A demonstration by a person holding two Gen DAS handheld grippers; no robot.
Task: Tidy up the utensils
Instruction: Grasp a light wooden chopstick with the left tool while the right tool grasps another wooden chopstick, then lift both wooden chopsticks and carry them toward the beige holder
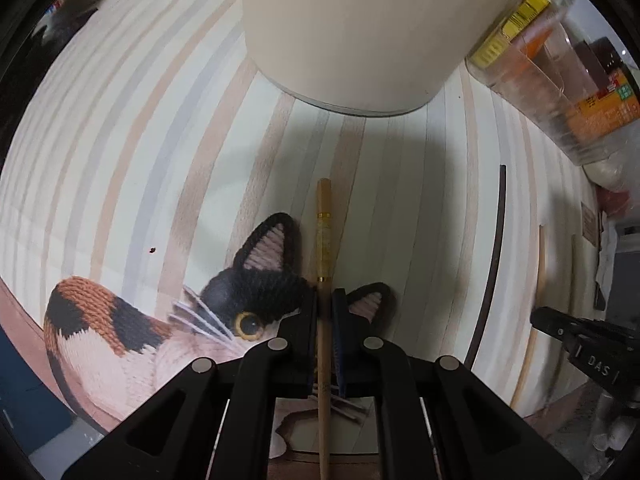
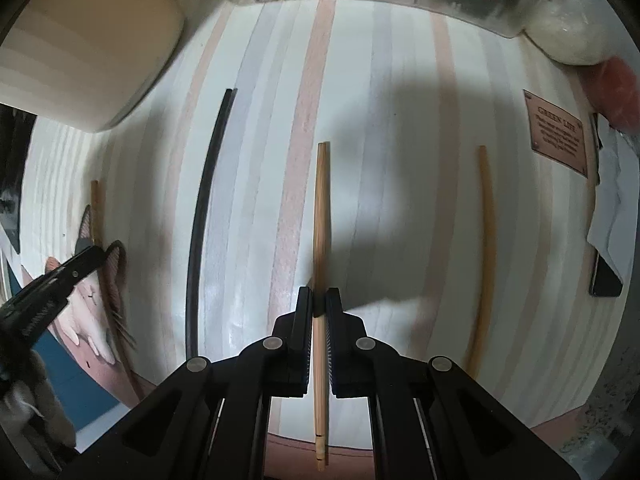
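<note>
grippers clamp chopsticks — left gripper [image 1: 324,300] gold-banded chopstick [image 1: 323,240], right gripper [image 2: 319,300] plain chopstick [image 2: 320,220].

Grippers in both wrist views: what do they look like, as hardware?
Both are matte black plastic. The left gripper and the right gripper each have two flat fingers on angled linkage arms with triangular cut-outs, joined by round silver pivot pins. The inner finger pads look ribbed and bluish. In the left wrist view the right gripper's side carries white lettering, "DAS". No cables or sleeves show.
</note>
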